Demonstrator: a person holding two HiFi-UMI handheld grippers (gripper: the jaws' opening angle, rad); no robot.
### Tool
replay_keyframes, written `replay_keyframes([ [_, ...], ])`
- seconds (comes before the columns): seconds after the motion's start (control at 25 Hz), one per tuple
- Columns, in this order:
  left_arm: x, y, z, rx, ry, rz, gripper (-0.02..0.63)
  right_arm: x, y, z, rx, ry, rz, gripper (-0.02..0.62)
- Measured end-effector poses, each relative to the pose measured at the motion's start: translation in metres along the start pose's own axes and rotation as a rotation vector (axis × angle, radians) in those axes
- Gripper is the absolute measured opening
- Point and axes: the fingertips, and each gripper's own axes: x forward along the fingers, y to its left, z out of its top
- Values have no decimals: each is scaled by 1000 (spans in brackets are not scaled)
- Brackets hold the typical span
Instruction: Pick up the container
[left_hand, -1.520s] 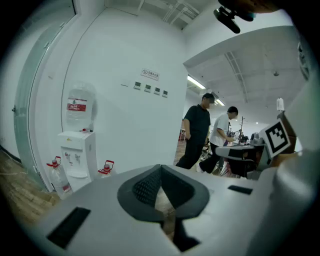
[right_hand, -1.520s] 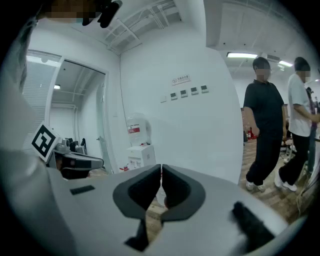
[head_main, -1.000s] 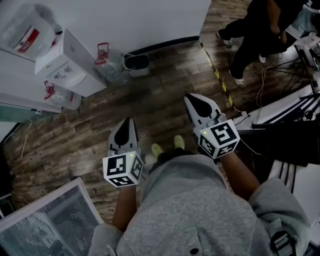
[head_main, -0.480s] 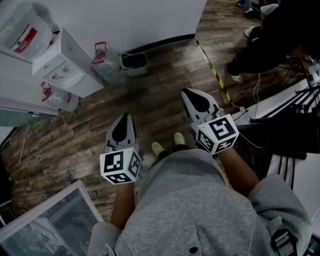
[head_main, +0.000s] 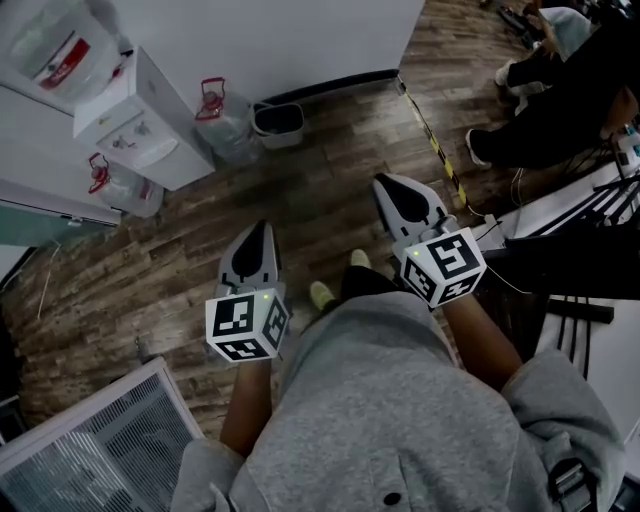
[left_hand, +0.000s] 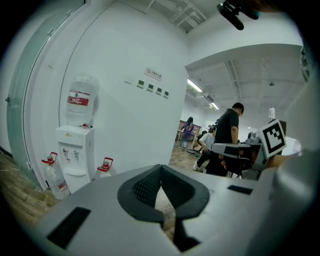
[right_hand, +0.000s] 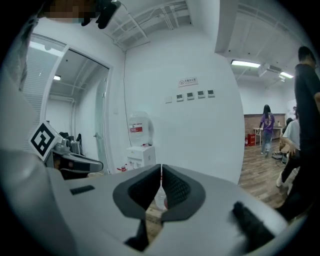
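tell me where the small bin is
In the head view, the bin sits on the floor against the wall, just right of a water jug.

Head view looks steeply down — both gripper views face the water dispenser (left_hand: 75, 150).

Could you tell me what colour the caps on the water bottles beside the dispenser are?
Red; the caps show best in the head view.
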Motion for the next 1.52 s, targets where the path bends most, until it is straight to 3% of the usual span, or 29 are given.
replay_keyframes([
  [0.4, -1, 6, -1, -6, -3, 9, 15, 7, -1, -3, -14, 6, 6, 26],
  [0.72, 21, 7, 1, -6, 12, 6, 15, 20, -25, -2, 14, 0, 12, 26],
  [1.52, 138, 25, 38, 4, 71, -4, 15, 109, -108, 6, 56, 48, -7, 26],
])
